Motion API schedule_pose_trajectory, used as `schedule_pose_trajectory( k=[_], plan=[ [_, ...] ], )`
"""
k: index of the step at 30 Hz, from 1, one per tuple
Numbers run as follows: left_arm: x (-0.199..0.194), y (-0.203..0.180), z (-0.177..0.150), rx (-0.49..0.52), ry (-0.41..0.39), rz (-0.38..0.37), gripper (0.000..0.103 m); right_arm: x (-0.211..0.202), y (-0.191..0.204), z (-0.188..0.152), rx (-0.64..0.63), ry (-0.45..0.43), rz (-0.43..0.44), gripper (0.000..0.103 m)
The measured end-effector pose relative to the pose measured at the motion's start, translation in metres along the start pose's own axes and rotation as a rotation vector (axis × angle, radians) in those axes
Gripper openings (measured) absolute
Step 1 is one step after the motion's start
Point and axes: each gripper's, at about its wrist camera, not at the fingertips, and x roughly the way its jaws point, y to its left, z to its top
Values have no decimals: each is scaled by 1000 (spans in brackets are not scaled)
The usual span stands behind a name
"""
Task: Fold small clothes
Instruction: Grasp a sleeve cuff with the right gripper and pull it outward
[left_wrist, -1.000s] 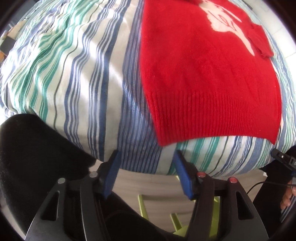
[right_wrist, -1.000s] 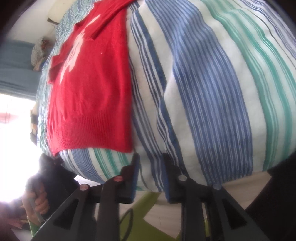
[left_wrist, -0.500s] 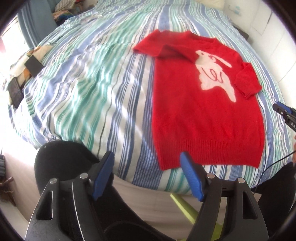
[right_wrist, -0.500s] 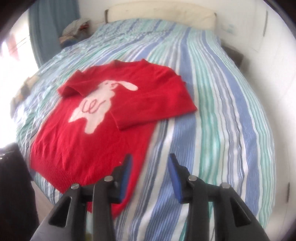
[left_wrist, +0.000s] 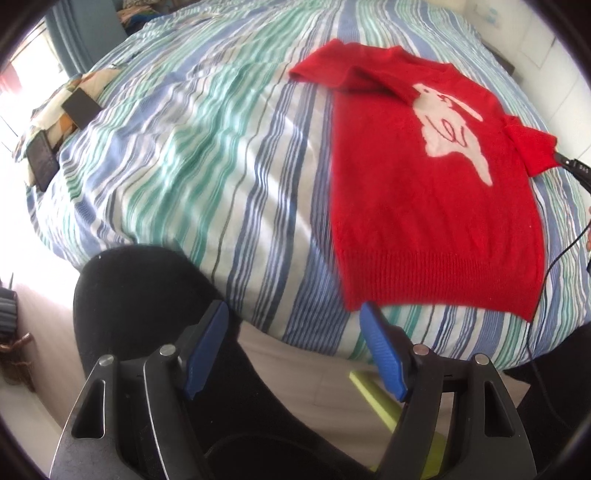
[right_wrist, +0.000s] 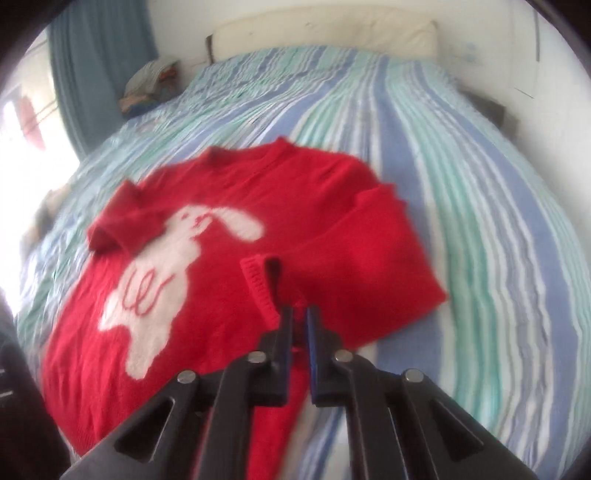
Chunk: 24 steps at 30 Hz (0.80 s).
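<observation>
One red sweater (right_wrist: 229, 266) — sleeve cuff pinched in right tongs (right_wrist: 300, 314).

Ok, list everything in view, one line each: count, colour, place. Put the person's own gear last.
sweater: one, red with a white rabbit, flat on the bed, sleeves folded in.
bedcover: one, blue, green and white stripes, over the whole bed.
dark flat items: two, on a patterned cloth at the bed's left edge.
clothes pile: one, mixed colours, by the blue curtain.
headboard: one, cream, far end.
left tongs: black with blue pads, open, empty, off the bed's near edge.
right tongs: black, shut on the sweater's sleeve cuff.
</observation>
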Motion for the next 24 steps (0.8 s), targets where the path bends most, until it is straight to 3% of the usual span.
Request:
schedule_pose_trajectory(
  k=[3,6,9,15,20,24],
  plan=[
    [2,-7,1,11,8,-11,76,-46,-98,9,216,-77,-108,6],
    [2,-21,5,31,9,-29,76,-78,-191,-3,419,-97,-233,6],
    [-2,-39,11,59,7,-55,76,-87,-246,-22,533,-70,-305,6],
    [-12,-62,13,126,-8,-52,76,-67,-272,-63,660,-7,-270,6],
    [-10,-58,8,137,-3,-24,76,-58,-281,-92,749,0,-252,6],
    [-3,-49,5,116,12,-11,76,-59,-284,-100,744,7,-264,6]
  ],
)
